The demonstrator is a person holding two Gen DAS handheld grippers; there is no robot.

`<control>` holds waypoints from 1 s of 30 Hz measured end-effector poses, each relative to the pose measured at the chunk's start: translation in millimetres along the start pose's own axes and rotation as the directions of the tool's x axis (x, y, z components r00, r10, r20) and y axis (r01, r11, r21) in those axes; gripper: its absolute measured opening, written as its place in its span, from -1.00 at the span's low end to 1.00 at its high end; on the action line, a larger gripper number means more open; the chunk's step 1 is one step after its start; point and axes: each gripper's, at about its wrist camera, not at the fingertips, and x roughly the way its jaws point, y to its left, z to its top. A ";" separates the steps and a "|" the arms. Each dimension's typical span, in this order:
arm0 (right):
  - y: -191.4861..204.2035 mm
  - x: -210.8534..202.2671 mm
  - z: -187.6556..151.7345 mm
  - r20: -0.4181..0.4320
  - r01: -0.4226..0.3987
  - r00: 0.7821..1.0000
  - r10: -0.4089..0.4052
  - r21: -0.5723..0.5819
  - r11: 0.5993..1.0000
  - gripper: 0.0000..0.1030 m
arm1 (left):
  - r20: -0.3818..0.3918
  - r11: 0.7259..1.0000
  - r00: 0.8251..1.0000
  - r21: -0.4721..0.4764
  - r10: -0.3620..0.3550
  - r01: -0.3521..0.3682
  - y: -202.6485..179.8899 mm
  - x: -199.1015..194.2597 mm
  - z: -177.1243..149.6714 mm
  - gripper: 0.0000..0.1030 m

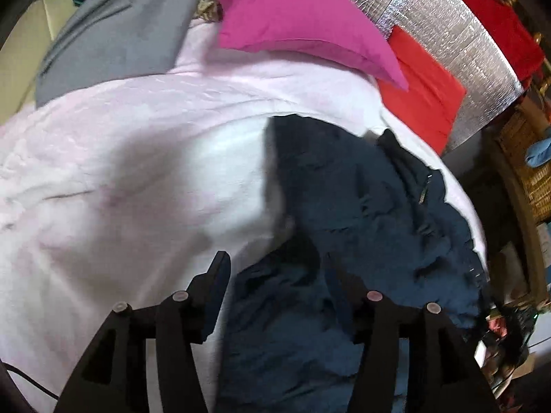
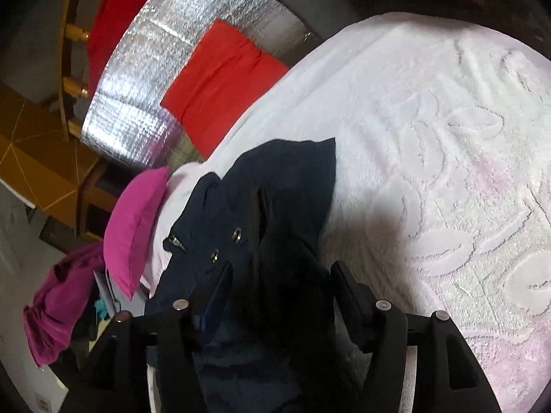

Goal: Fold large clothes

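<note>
A dark navy jacket (image 1: 365, 213) with a zip and snap buttons lies crumpled on a white, pink-tinged blanket (image 1: 120, 172). My left gripper (image 1: 279, 268) is open, its fingers wide apart just above the jacket's near edge, with cloth between and below them. In the right wrist view the jacket (image 2: 275, 189) lies bunched under my right gripper (image 2: 279, 272), which is also open and straddles a dark fold of the fabric. I cannot tell if either touches the cloth.
A magenta pillow (image 1: 296, 17) and a red cushion (image 1: 423, 93) lie at the bed's head against a silver foil panel (image 1: 447, 27). A grey garment (image 1: 117, 34) lies at the far left. The embossed blanket (image 2: 447, 172) spreads to the right. Magenta cloth (image 2: 55, 313) hangs beside the bed.
</note>
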 end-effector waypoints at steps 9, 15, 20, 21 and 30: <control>39.8 25.9 -19.2 -0.015 0.056 0.998 -0.059 -0.151 0.987 -0.39 | 0.011 0.999 0.999 0.008 -0.047 0.047 7.6 -4.6 -0.1 0.11; 46.0 30.6 -26.4 -0.010 0.126 0.991 -0.131 -0.203 0.971 -0.39 | 0.034 0.997 0.999 0.069 0.031 -0.033 -6.6 -3.6 -4.0 0.11; 33.7 29.3 -20.1 -0.053 0.103 0.992 -0.110 -0.125 0.987 -0.16 | 0.155 0.972 0.979 0.171 0.133 -0.160 -27.9 -21.7 -8.0 0.11; 35.0 27.3 -19.5 -0.052 0.095 0.993 -0.102 -0.121 0.988 0.11 | 0.189 0.964 0.970 0.187 0.151 -0.187 -32.8 -26.4 -9.2 0.11; 27.6 12.6 -13.2 -0.002 0.116 0.993 -0.117 -0.098 0.988 0.18 | 0.376 0.900 0.908 0.305 0.186 -0.311 -65.9 -51.3 -17.2 0.21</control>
